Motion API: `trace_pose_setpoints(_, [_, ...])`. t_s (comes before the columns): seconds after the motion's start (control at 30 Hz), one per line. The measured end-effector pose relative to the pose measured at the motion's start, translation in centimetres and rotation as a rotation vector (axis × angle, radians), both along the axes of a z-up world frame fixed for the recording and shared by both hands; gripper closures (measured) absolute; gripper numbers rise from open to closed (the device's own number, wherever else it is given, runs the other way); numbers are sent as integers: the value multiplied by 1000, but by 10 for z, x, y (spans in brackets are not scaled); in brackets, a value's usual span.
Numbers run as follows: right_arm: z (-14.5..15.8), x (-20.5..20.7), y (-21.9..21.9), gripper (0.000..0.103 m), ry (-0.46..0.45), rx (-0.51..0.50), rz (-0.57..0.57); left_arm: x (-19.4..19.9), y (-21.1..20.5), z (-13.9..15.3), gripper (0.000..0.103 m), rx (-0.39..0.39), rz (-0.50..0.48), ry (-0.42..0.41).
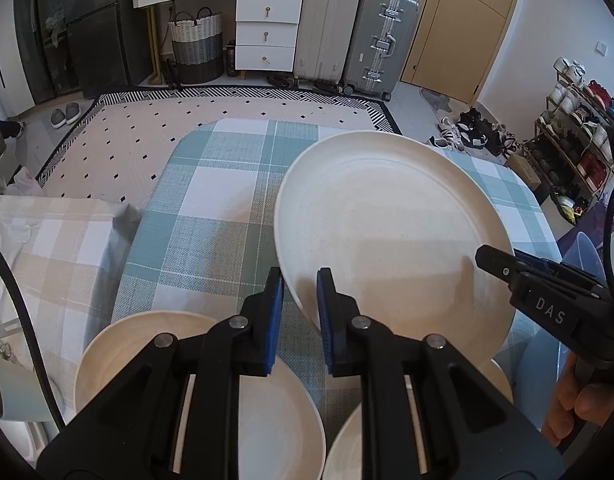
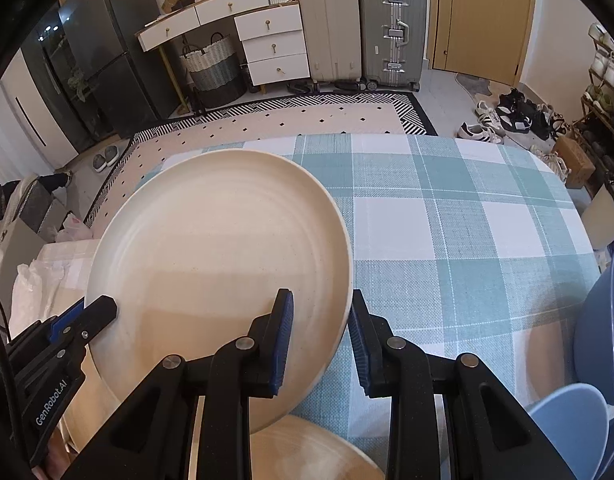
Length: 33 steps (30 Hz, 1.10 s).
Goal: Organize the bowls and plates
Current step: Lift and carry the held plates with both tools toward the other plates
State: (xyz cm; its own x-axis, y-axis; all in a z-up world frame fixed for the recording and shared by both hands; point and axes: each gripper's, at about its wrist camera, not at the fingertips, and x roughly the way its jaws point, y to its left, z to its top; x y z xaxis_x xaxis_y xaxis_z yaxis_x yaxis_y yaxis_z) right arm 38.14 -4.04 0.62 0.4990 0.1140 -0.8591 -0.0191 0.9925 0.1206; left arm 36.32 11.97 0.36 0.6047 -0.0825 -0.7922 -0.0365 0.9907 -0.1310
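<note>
A large cream plate [image 1: 391, 224] is held tilted above the checked table, with both grippers at its rim. My left gripper [image 1: 301, 312] straddles its near left rim, the jaws narrowly apart around the edge. My right gripper [image 2: 321, 336] straddles its near right rim [image 2: 339, 320], with a small gap showing at the pads. The plate fills the left of the right wrist view [image 2: 219, 264]. Each gripper shows in the other's view, the right gripper [image 1: 503, 264] and the left gripper [image 2: 95, 312]. Below lie a cream plate [image 1: 267, 412] and a cream bowl rim [image 1: 343, 452].
The table has a teal and white checked cloth [image 2: 467, 232]. Blue plastic bowls [image 2: 579, 420] stand at its right edge. A beige checked surface [image 1: 55, 248] lies to the left. Suitcases [image 1: 359, 32], drawers and a shoe rack [image 1: 579, 136] stand beyond on the floor.
</note>
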Motion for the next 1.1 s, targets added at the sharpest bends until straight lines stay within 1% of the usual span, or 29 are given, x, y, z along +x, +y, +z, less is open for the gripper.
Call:
trace_pose_setpoints(0.3, [15,-28,-3,75,-22,16,11,-37,-7,17,89,11,-2,-27])
trace_pose_setpoints(0.8, [40,-84,-7,75,-73,35,29,-98,-14,34,89,17,-12,-54])
trace_pose_setpoints(1.1, [43,-112,-11,75,-84,48,37,-130,-22,40,89,27,-20,-63])
